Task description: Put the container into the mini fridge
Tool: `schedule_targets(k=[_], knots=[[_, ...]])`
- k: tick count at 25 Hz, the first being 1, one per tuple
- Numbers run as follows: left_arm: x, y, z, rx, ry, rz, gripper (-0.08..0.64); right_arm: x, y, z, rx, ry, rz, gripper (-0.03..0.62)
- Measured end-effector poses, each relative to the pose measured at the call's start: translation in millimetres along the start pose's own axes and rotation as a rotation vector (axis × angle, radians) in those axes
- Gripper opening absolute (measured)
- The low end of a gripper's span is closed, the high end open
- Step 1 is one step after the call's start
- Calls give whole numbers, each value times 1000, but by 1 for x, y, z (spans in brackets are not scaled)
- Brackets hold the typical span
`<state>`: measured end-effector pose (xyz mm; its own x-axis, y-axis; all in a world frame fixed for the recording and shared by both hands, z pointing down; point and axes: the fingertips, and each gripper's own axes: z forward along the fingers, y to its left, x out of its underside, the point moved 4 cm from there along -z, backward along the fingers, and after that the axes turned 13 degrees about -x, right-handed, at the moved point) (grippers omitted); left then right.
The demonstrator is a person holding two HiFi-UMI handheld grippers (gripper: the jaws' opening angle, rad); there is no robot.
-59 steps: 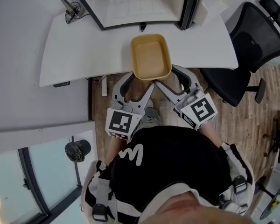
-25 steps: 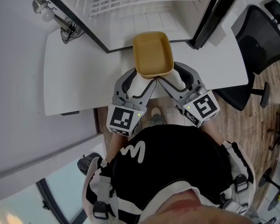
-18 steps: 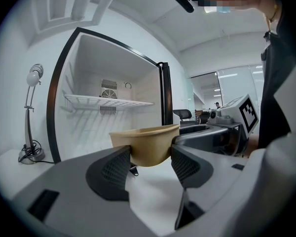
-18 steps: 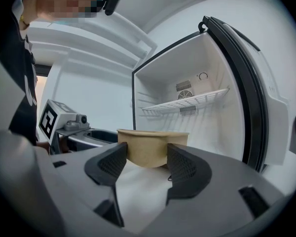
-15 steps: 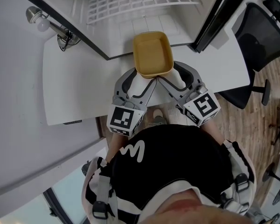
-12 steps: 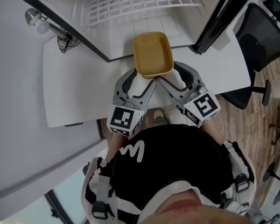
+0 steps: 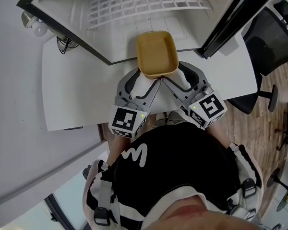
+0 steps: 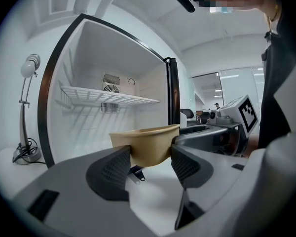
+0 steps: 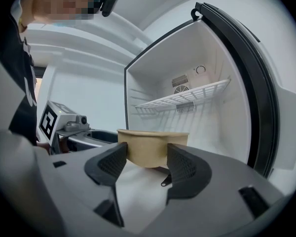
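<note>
The tan, empty container (image 7: 157,54) is held up between both grippers, just before the open mini fridge (image 7: 149,13). In the head view its far end overlaps the fridge's floor. My left gripper (image 7: 145,79) is shut on its near left corner and my right gripper (image 7: 174,78) on its near right corner. In the left gripper view the container (image 8: 147,143) sits between the left gripper (image 8: 149,164) jaws, above the white surface. In the right gripper view the container (image 9: 154,147) sits pinched in the right gripper (image 9: 147,166). The fridge holds only a white wire shelf (image 8: 108,94).
The fridge door (image 7: 230,18) stands open at the right, its black edge (image 9: 256,83) close to my right gripper. A white desk (image 7: 81,90) carries the fridge and a lamp (image 7: 33,25) at the left. A black office chair (image 7: 278,37) stands to the right on wood floor.
Both grippers have carried the container forward, from over the desk's front edge to the fridge's opening. The grip on it is unchanged.
</note>
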<state>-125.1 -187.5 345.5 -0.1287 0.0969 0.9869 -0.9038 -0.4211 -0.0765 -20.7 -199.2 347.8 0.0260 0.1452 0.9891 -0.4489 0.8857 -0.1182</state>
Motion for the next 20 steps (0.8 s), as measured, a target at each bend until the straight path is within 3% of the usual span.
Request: schedule_targets(k=[4, 9, 13, 20], knots=[[-3, -4, 4, -22, 5, -18, 259, -2, -6, -3, -27, 6, -8, 265], [-1, -4, 6, -51, 71, -22, 259, -3, -14, 0, -51, -7, -14, 265], [0, -7, 12, -52, 37, -50, 259, 1, -19, -1, -62, -2, 2, 265], [9, -10, 19, -58, 66, -54, 259, 11, -26, -2, -74, 16, 17, 265]])
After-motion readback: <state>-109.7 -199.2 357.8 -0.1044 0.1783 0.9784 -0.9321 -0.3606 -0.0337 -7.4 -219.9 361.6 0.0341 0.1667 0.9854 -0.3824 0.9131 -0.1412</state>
